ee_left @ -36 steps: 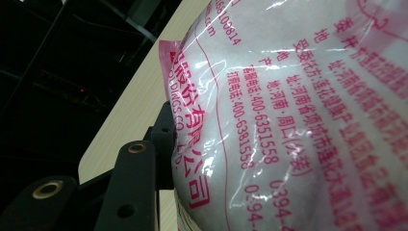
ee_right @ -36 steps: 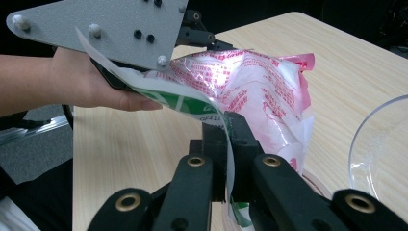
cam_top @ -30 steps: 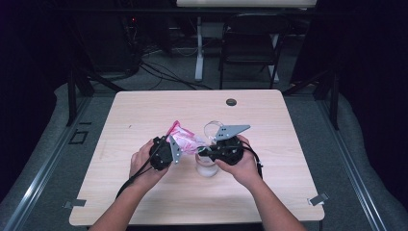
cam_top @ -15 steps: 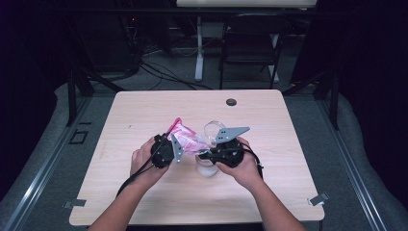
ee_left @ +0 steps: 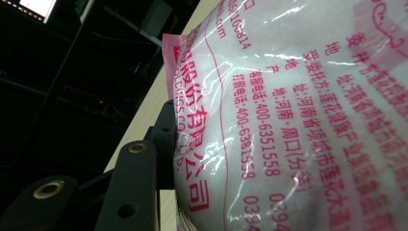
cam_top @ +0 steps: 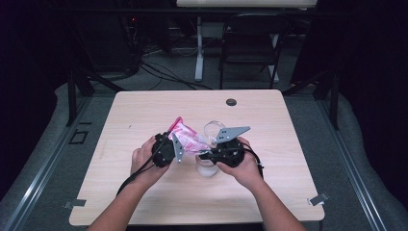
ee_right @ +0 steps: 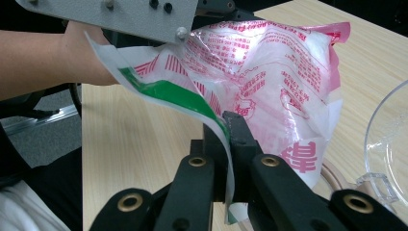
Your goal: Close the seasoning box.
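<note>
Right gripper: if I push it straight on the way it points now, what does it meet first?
The right gripper is already shut on the bag edge; straight on it would likely press into the bag's full body, with the left gripper behind. Depth is unclear.

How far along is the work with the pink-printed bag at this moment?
Done: both grippers have the bag above the table; the left gripper holds its full body, the right gripper is shut on the green-striped edge. In hand: that edge is pinched, apparently for tearing or opening, though no opening can be seen. Left: opening the bag and probably pouring into the clear glass vessel beside it, which looks empty.
</note>
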Demonstrator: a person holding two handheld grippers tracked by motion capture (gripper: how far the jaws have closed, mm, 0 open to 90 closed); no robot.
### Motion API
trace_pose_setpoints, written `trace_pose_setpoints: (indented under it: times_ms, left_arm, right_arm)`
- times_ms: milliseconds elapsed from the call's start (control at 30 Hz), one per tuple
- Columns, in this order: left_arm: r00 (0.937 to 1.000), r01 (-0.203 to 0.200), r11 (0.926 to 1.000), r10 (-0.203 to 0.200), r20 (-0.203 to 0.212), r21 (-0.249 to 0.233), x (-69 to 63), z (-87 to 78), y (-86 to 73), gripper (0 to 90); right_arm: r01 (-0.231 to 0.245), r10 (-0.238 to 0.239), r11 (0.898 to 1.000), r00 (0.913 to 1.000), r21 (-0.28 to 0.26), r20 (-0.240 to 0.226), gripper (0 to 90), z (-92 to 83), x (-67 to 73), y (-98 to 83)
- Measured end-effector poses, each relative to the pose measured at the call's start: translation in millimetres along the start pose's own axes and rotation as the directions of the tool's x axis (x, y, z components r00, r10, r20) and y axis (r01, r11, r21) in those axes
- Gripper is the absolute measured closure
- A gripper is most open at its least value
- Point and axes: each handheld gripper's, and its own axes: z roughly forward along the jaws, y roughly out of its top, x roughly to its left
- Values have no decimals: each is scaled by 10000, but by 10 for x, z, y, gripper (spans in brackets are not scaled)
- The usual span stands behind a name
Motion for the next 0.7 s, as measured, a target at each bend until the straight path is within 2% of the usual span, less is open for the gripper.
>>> trace_pose_setpoints:
  times_ms: [300,433,700]
  left_arm:
    - [9989,-369,9993,370,-288,33,-4,-16,20,587]
    - [9963,-662,9978,664,-553,52,1,-34,33,587]
    - [9925,-944,9955,946,-772,59,-10,-38,46,589]
  right_arm:
    - [-20,20,10000,10000,50,-8,894,-2,-11,-5]
    - [-42,42,10000,10000,49,-45,894,-1,-12,-7]
    - [-113,115,9998,9999,146,-118,895,3,-28,-19]
